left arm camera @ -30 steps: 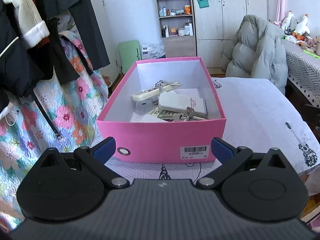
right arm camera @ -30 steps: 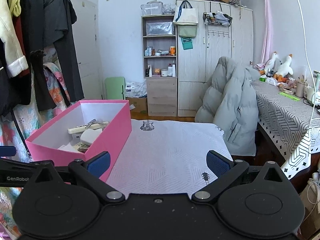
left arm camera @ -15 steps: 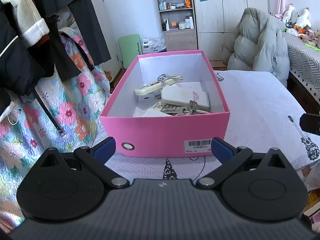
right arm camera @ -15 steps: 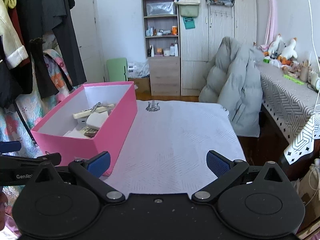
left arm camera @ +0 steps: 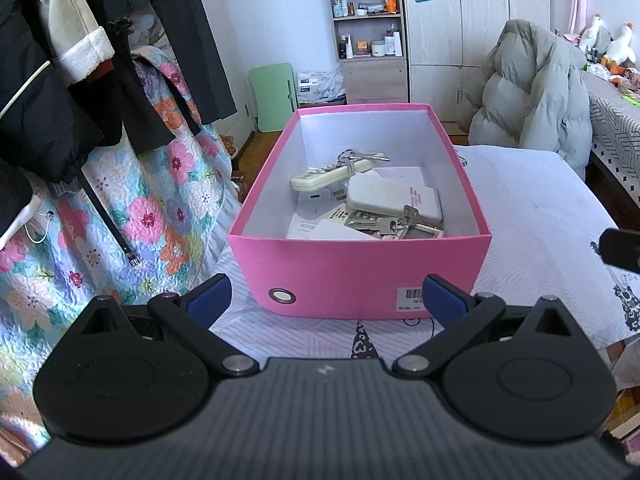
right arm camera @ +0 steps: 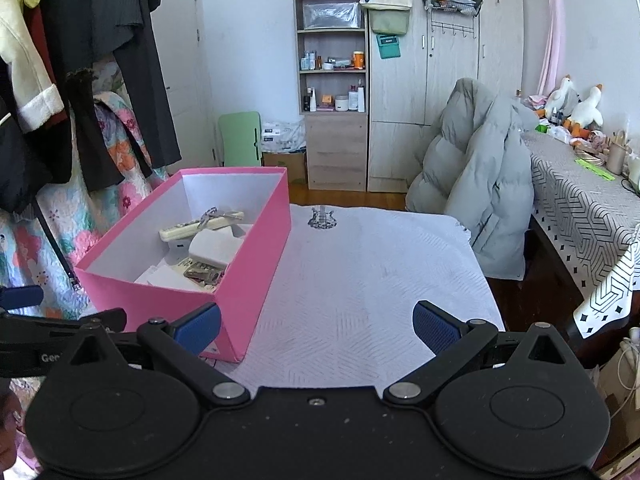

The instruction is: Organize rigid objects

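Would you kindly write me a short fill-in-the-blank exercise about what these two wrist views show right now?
1. The remote lies inside the ____ box.
2. A bunch of ____ rests on the far end of the remote.
3. Both the left gripper and the right gripper are ____ and hold nothing.
4. The grey jacket hangs over a ____.

Missing words: pink; keys; open; chair
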